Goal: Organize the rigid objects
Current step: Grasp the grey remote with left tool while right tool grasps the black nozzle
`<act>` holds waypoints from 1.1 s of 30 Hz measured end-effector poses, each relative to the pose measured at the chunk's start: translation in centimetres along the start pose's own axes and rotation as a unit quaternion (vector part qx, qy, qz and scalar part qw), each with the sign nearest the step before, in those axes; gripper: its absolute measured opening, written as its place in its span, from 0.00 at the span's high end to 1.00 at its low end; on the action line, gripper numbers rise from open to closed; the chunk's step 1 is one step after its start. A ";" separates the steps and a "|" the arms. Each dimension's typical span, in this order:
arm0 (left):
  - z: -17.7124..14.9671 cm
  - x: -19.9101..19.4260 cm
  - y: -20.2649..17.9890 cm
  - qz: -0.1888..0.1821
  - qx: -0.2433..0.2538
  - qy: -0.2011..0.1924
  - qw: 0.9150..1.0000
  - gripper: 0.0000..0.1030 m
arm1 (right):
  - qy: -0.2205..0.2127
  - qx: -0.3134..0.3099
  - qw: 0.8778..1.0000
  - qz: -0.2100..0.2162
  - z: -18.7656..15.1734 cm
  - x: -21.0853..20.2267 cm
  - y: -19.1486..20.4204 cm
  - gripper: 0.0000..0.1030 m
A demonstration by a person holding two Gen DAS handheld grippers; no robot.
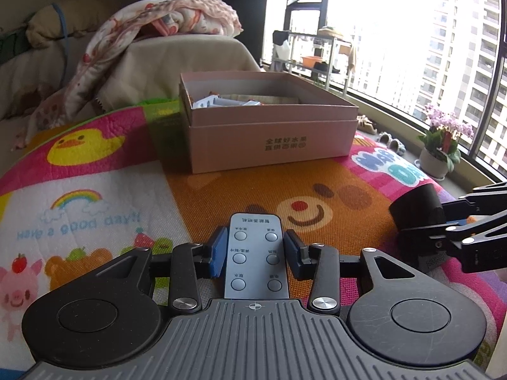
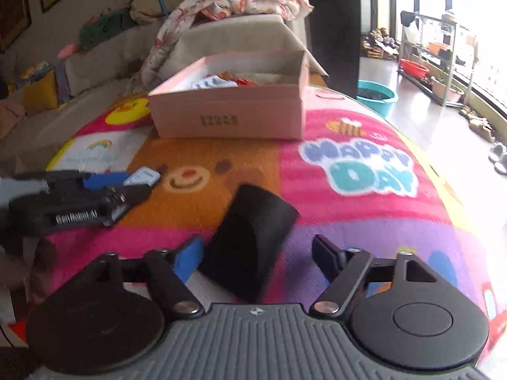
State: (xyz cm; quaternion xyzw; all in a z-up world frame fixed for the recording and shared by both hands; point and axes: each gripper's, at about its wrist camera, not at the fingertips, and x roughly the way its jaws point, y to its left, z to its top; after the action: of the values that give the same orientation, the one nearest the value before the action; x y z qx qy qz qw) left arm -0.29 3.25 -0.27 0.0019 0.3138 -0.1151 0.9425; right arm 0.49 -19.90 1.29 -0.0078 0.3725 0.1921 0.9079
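Box [image 1: 272,145] first: the pink cardboard one sits open at the far side of the cartoon mat [image 1: 95,190], already holding a few small packets, and it looks like the place both your items should end up. Judging from that, you are at the pick-up stage with 2 things in hand or nearly so.

Your left gripper [image 1: 257,250] is clamped on the grey remote [image 1: 256,253], its blue pads squeezing the long edges about midway down the button face, while the remote lies flat and points toward the box. That hold looks square; lift it level so the far end does not droop, and carry it over the near wall before you let go.

Your right gripper [image 2: 258,258] is the one needing care. The black case [image 2: 250,240] lies on the mat between its jaws, tilted across them; the blue pad on the left touches or nearly touches its edge, but the right finger stands clear of it, so nothing is gripped yet. The view is blurred, so I cannot tell how firm that left contact is. Turn your wrist until the fingers run parallel to the case's long sides, centre it, then close fully. The dark surface looks smooth, so test the hold with a small lift before moving toward the box.
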 end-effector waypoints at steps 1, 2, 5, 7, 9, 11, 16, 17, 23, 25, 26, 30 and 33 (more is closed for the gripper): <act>0.0 0.0 0.0 0.000 0.000 0.000 1.000 0.57 | 0.001 -0.010 1.000 0.004 0.2 0.4 0.5 0.47; 0.0 0.0 0.0 0.000 0.000 0.000 1.000 0.57 | 0.002 -0.023 1.000 0.009 0.3 0.7 1.1 0.50; 0.0 0.0 0.1 -0.002 -0.003 0.000 1.000 0.57 | -0.001 -0.073 0.997 0.020 0.0 0.8 2.8 0.51; 0.0 0.0 0.1 -0.003 -0.004 -0.001 1.000 0.57 | -0.004 -0.107 0.994 0.016 -0.5 0.5 3.5 0.50; -0.1 0.0 0.1 -0.003 -0.005 -0.001 1.000 0.57 | -0.003 -0.125 0.992 0.008 -0.9 0.2 3.5 0.45; 0.0 0.0 0.1 -0.003 -0.004 -0.001 1.000 0.57 | -0.006 -0.126 0.992 -0.011 -1.2 0.0 3.0 0.32; -0.1 0.0 0.1 -0.001 -0.001 0.001 1.000 0.57 | -0.013 -0.077 0.997 -0.022 -1.8 0.3 0.8 0.13; -0.1 0.0 0.1 -0.002 -0.003 0.000 1.000 0.57 | -0.016 -0.068 0.997 -0.024 -2.0 0.4 0.5 0.10; -0.1 -1.0 1.4 -0.035 -0.038 0.006 0.999 0.57 | -0.027 -0.056 0.998 -0.021 -2.3 0.8 0.1 0.04; -0.3 -1.6 1.0 -0.034 -0.018 0.019 0.999 0.57 | -0.028 -0.056 0.998 -0.020 -2.3 0.8 0.1 0.04; -0.4 -1.9 0.7 -0.035 -0.007 0.024 0.999 0.57 | -0.029 -0.056 0.998 -0.020 -2.3 0.8 0.1 0.04; -0.5 -1.9 0.0 -0.028 0.008 0.033 0.999 0.57 | -0.031 -0.055 0.998 -0.018 -2.3 0.8 0.0 0.04; -0.2 -1.3 0.1 -0.024 -0.006 0.028 0.999 0.57 | -0.030 -0.055 0.998 -0.019 -2.4 0.8 0.0 0.04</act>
State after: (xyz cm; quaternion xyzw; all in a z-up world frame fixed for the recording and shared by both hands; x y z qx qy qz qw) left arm -1.43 3.64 0.32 -0.0083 0.3411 -0.1352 0.9302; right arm -0.64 -20.00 -0.95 -0.0593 0.3334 0.1955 0.9204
